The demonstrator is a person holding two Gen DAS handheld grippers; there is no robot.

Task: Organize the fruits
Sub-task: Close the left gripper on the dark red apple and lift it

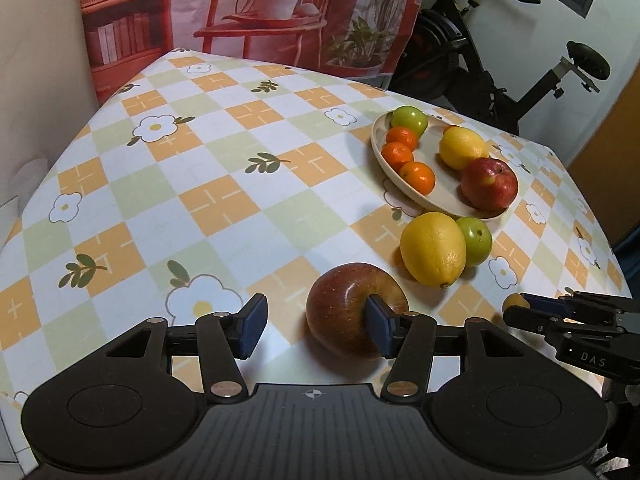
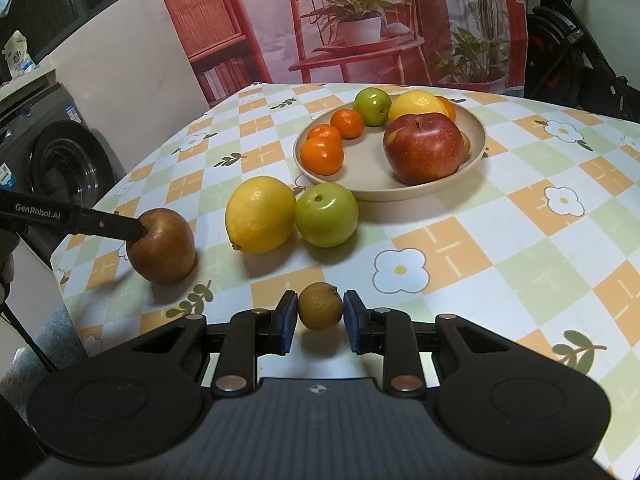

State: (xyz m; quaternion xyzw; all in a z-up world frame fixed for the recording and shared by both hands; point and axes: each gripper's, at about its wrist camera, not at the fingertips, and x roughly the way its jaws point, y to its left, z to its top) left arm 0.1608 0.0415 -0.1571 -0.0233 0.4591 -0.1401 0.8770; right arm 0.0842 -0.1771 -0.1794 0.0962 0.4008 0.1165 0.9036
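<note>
Both grippers sit low at the near edge of the table (image 2: 520, 216), short of the plate (image 2: 478, 136). Left gripper (image 1: 316, 326): its jaws stand apart, one blue pad against the near side of a red apple (image 1: 348, 308), the other pad well clear of it over bare cloth, so nothing is clamped. Right gripper (image 2: 320, 320): its jaws are drawn in as far as they go, pressing on either side of a small brown fruit (image 2: 320, 306) that rests on the cloth.

Checked orange, green and white cloth with flowers covers the table. Toward the far right of it stands the plate, beige and round. On the plate lie a second red apple (image 2: 424, 148) at the near right, a lemon (image 2: 416, 106) behind that apple, a green fruit (image 2: 373, 106) at the back, and three mandarins (image 2: 322, 156) curving along the left rim.

Just in front of the plate, on the cloth, a larger lemon (image 2: 260, 214) and another green fruit (image 2: 326, 214) touch side by side. Left of that pair, farther from the plate, is the apple by the left gripper. Nearest of all, well short of the plate, is the small brown fruit.
</note>
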